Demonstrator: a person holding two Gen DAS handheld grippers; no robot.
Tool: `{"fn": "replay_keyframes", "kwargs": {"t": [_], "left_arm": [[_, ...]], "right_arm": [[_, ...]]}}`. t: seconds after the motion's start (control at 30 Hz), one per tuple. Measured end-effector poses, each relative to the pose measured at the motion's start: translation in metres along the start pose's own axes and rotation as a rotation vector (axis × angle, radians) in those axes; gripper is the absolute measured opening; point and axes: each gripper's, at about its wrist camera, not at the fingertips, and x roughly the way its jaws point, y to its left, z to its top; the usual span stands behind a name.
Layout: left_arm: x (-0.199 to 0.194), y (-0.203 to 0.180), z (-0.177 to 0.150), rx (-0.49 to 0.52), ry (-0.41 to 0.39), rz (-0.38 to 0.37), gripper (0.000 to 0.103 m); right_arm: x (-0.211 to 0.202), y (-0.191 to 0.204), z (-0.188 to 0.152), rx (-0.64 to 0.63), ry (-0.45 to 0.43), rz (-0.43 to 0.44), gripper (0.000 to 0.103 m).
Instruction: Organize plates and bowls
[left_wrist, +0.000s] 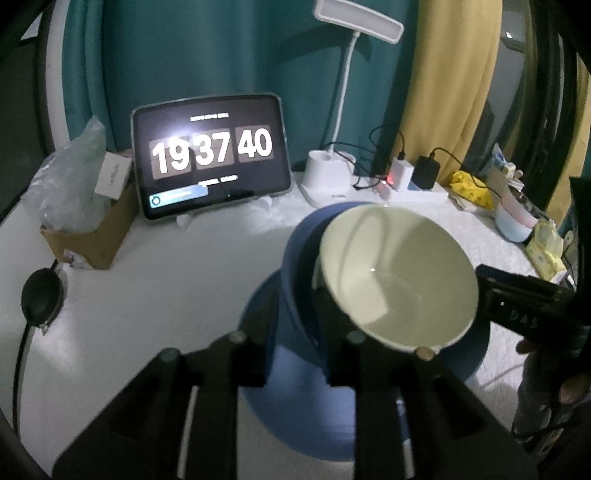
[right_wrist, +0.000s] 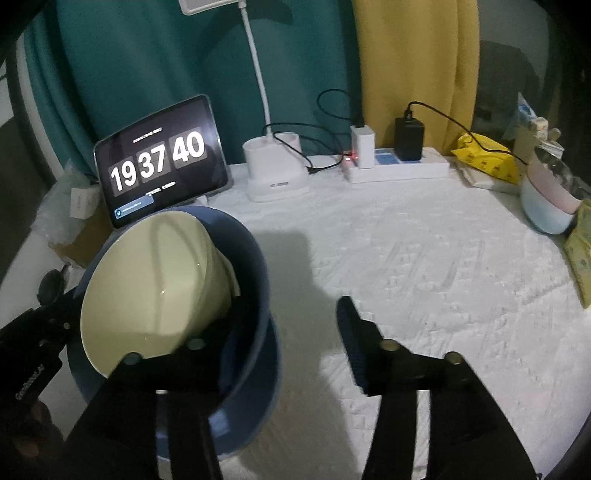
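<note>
**Cream bowl tipped inside blue bowl on white surface**

A glossy cream ceramic bowl (left_wrist: 397, 277) lies tilted inside a deep blue bowl (left_wrist: 295, 258), which stands on a flat blue plate (left_wrist: 258, 306) on the white textured surface (right_wrist: 424, 266). In the left wrist view the cream bowl's mouth faces 5 o'clock; in the right wrist view it faces 7 o'clock. The left hand-held gripper (left_wrist: 295, 347) is spread wide, the blue bowl's wall between its fingers, contact unclear. The right hand-held gripper (right_wrist: 284, 350) is also wide open, its left finger inside the blue bowl, its right finger over bare surface. Only the right view shows that open stretch toward 3 o'clock.
</note>
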Motion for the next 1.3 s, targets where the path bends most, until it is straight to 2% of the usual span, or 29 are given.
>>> {"fn": "replay_keyframes", "kwargs": {"t": [0.3, 0.33, 0.37, 0.4, 0.43, 0.6, 0.73, 1.13, 1.3], "left_arm": [[-0.021, 0.001, -0.010, 0.007, -0.056, 0.018, 0.025], [-0.024, 0.000, -0.011, 0.005, -0.062, 0.018, 0.027], [-0.027, 0.000, -0.012, 0.004, -0.065, 0.016, 0.036], [-0.030, -0.002, -0.013, 0.001, -0.072, 0.014, 0.051], [-0.033, -0.003, -0.014, 0.000, -0.081, 0.012, 0.058], [-0.049, -0.015, -0.019, 0.012, -0.102, 0.003, 0.065], [-0.059, -0.022, -0.022, 0.005, -0.107, -0.007, 0.077], [-0.097, -0.046, -0.031, 0.025, -0.158, -0.040, 0.089], [-0.115, -0.061, -0.033, 0.047, -0.189, -0.047, 0.091]], "right_arm": [[-0.020, -0.004, -0.008, -0.001, -0.017, 0.001, 0.062], [-0.024, -0.004, -0.009, -0.002, -0.021, 0.003, 0.062], [-0.026, -0.004, -0.010, -0.002, -0.023, 0.004, 0.062], [-0.029, -0.005, -0.011, -0.002, -0.026, 0.003, 0.062], [-0.033, -0.005, -0.012, -0.002, -0.031, -0.001, 0.062], [-0.047, -0.011, -0.020, 0.000, -0.045, -0.025, 0.062], [-0.059, -0.015, -0.026, 0.008, -0.062, -0.040, 0.062], [-0.102, -0.025, -0.041, 0.015, -0.126, -0.058, 0.062], [-0.128, -0.033, -0.048, 0.012, -0.169, -0.071, 0.062]]}}
